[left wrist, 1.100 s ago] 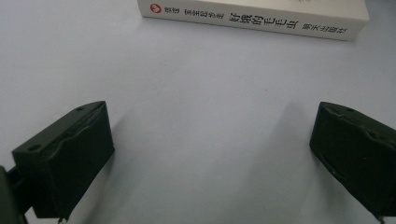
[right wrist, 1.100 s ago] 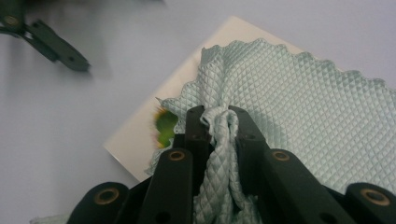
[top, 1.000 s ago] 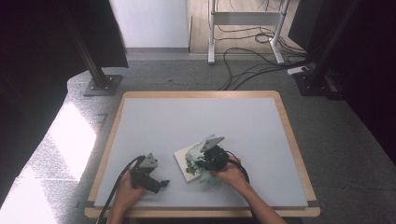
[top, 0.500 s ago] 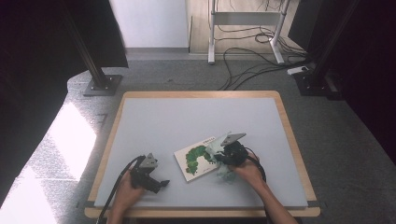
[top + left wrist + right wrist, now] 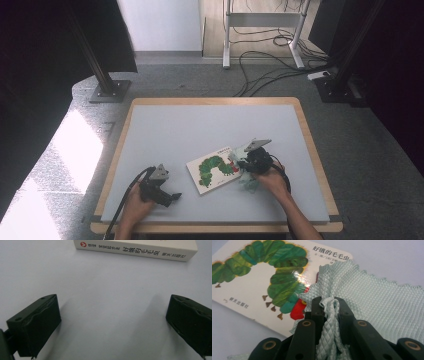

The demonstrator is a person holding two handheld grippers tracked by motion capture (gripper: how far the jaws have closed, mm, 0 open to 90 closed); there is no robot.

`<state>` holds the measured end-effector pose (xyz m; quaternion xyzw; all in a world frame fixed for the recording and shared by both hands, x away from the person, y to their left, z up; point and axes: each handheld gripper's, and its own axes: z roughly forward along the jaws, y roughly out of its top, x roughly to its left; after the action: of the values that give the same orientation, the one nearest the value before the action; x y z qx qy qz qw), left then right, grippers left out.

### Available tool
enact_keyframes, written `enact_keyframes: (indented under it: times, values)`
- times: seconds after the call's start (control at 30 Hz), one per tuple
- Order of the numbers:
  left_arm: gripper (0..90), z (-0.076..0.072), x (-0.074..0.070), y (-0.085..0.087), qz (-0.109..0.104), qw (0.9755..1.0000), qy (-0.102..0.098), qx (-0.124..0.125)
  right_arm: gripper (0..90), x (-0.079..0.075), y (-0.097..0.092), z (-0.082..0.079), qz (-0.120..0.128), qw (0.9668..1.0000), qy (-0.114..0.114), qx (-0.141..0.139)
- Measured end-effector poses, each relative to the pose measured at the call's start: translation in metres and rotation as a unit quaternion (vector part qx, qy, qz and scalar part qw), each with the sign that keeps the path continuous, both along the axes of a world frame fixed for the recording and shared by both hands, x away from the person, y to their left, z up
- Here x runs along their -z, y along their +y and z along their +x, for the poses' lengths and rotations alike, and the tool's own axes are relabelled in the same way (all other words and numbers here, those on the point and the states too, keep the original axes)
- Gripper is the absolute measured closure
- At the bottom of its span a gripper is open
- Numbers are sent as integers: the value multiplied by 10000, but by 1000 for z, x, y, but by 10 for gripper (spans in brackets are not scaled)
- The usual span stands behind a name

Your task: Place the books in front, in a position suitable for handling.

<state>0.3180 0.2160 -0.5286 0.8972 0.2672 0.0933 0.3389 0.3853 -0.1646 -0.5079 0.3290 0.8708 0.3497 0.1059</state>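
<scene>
your right hand-held gripper [image 5: 245, 161] is clamped on a bunched fold of the pale green quilted cloth [image 5: 372, 300]; in the right gripper view the fabric is pinched tight between the two black jaws and fans out beyond them. the cloth lies over the right edge of the picture book [image 5: 216, 168], covering part of the caterpillar's red head and touching the cover. the book lies flat on the grey tabletop [image 5: 200, 130], cover up, near the front middle, turned at an angle to the tabletop's edges.

your left hand-held gripper [image 5: 172, 196] rests low at the front left, near the book but apart from it. in the left gripper view its jaws stand wide with bare tabletop between them, and the book's spine [image 5: 135, 248] lies ahead of them, well beyond the tips. a black cable [image 5: 131, 187] trails from that gripper toward you.
</scene>
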Motion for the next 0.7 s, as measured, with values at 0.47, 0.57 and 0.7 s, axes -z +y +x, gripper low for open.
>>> enact_keyframes:
  times: [0.47,0.57,0.7]
  values:
    - [0,0,0,0,0,10000,0,3,786,0,15,22,-86,9998,-75,143]
    - [0,0,0,0,0,10000,-1,1,786,0,18,24,-55,9999,-73,124]
    - [0,0,0,0,-1,10000,1,2,785,-1,21,24,-149,9998,-92,64]
